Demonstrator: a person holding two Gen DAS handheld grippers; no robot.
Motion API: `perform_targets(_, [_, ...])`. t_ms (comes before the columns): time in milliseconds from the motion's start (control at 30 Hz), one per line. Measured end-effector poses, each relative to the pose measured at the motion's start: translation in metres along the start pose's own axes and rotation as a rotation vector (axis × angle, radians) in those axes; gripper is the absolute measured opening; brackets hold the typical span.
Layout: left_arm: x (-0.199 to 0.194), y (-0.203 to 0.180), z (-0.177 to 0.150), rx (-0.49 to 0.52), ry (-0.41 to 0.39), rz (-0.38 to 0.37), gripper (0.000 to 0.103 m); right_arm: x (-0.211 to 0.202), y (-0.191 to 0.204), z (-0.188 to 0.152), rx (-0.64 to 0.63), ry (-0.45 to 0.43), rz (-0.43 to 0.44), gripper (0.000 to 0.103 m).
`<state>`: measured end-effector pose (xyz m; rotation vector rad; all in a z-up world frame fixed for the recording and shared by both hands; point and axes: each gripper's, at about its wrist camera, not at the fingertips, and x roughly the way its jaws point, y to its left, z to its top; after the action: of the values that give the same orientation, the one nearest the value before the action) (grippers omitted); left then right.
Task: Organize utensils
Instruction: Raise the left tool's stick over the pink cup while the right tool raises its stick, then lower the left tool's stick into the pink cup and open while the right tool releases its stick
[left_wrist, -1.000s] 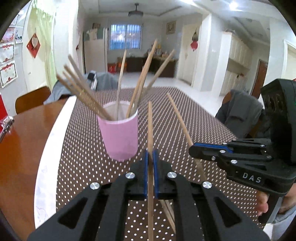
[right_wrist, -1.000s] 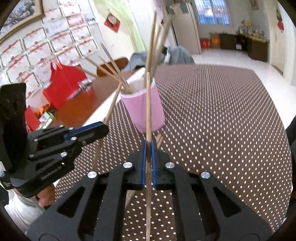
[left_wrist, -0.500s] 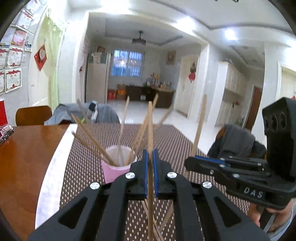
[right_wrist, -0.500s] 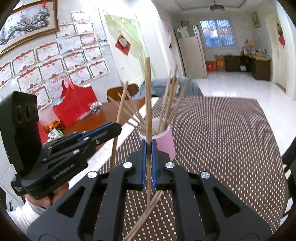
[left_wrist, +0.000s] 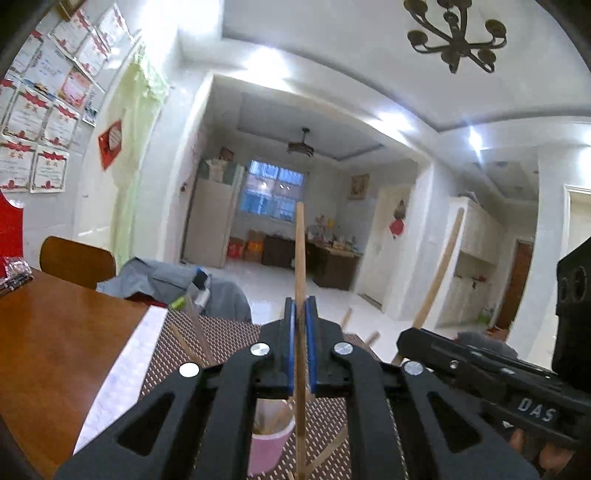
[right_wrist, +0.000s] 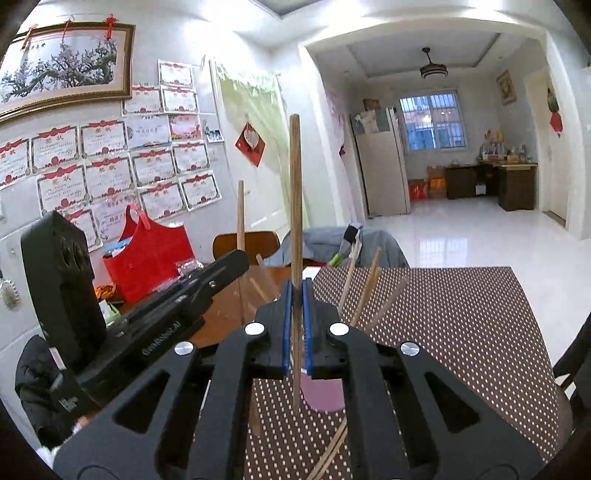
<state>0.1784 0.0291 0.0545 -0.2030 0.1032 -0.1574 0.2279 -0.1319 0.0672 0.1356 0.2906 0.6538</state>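
Note:
My left gripper (left_wrist: 301, 306) is shut on a wooden chopstick (left_wrist: 300, 251) held upright above the pink cup (left_wrist: 267, 443), which shows below the jaws and holds several chopsticks. My right gripper (right_wrist: 295, 291) is shut on another upright chopstick (right_wrist: 294, 192), with the pink cup (right_wrist: 323, 397) below it. Each gripper appears in the other's view: the right gripper (left_wrist: 406, 338) beside the left, the left gripper (right_wrist: 240, 258) beside the right. Loose chopsticks (right_wrist: 328, 454) lie on the cloth.
The table has a brown dotted cloth (right_wrist: 461, 332) with a bare wood part (left_wrist: 55, 339) on the left. A red bag (right_wrist: 151, 254) stands on the wood side. Chairs with grey clothing (left_wrist: 166, 280) stand at the far end.
Both grippers have risen and tilted upward with their chopsticks; the cup has dropped from mid-view to below the jaws, and the chopsticks now stand upright over it.

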Motion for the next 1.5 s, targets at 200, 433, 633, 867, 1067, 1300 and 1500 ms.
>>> perform_targets(200, [0.017,0.012,0.006,-0.021,-0.054,0.02,0.006,0.012,0.002,0.007,0.002,-0.063,-0.036,0.006])
perform_targets(433, [0.032,0.024,0.011,-0.029,-0.109,0.042,0.006,0.019,-0.002,0.007,0.014,-0.151,-0.093,0.006])
perform_targets(633, [0.041,0.022,0.005,-0.003,-0.16,0.073,0.006,0.032,-0.019,0.0,0.05,-0.153,-0.104,0.006])
perform_targets(867, [0.048,0.018,-0.002,0.012,-0.22,0.109,0.006,0.053,-0.028,-0.009,0.049,-0.07,-0.122,0.006])
perform_targets(1067, [0.054,0.017,-0.01,0.03,-0.22,0.12,0.006,0.077,-0.023,-0.018,0.036,0.058,-0.115,0.006])
perform_targets(1300, [0.054,0.019,-0.015,0.034,-0.21,0.127,0.006,0.086,-0.024,-0.022,0.051,0.115,-0.108,0.007])
perform_targets(1500, [0.052,0.023,-0.016,0.02,-0.238,0.126,0.006,0.083,-0.025,-0.02,0.067,0.095,-0.112,0.007])
